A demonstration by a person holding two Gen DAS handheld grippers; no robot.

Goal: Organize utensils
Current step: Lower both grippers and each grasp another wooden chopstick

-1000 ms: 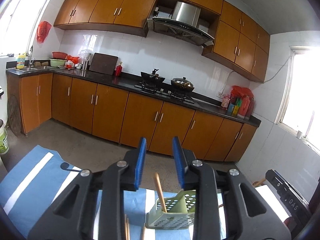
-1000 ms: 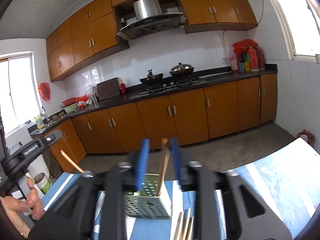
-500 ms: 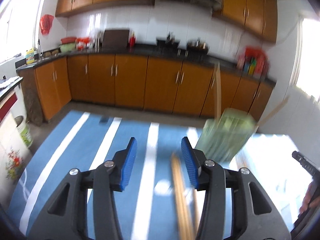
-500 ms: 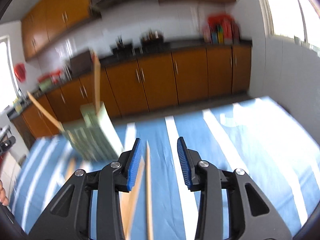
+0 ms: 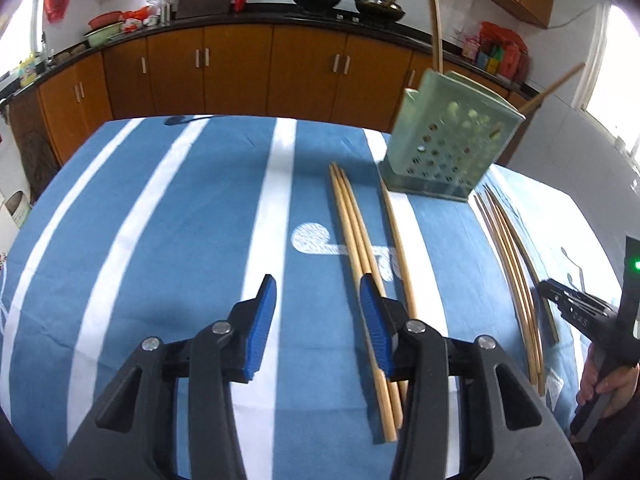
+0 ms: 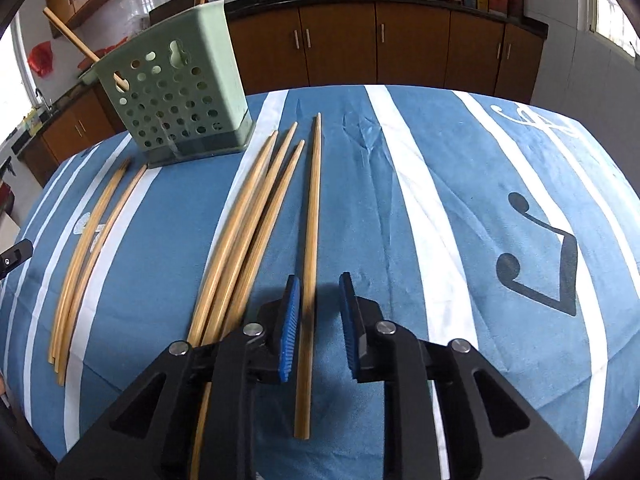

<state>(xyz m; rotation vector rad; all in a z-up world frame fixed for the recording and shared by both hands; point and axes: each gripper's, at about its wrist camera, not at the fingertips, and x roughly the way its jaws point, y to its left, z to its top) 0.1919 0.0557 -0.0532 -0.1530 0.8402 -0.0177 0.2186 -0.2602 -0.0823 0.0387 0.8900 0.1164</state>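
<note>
A pale green perforated utensil holder [image 5: 444, 140] stands at the far side of the blue striped cloth, with two chopsticks leaning in it; it also shows in the right wrist view [image 6: 176, 100]. Several wooden chopsticks lie on the cloth. My left gripper [image 5: 318, 300] is open and empty, with a pair of chopsticks [image 5: 352, 224] passing under its right finger. My right gripper [image 6: 318, 300] is open, low over the cloth, and a single chopstick [image 6: 312, 216] lies between its fingers. A bundle of chopsticks [image 6: 248, 224] lies just left of it.
More chopsticks lie at the left in the right wrist view [image 6: 92, 236] and at the right in the left wrist view [image 5: 516, 272]. The other gripper and the hand holding it show at the right edge [image 5: 596, 320]. Kitchen cabinets [image 5: 240, 68] stand beyond the table.
Both grippers have tipped down from facing the kitchen to facing the table and have dropped close to the cloth. The right gripper now straddles a single chopstick.
</note>
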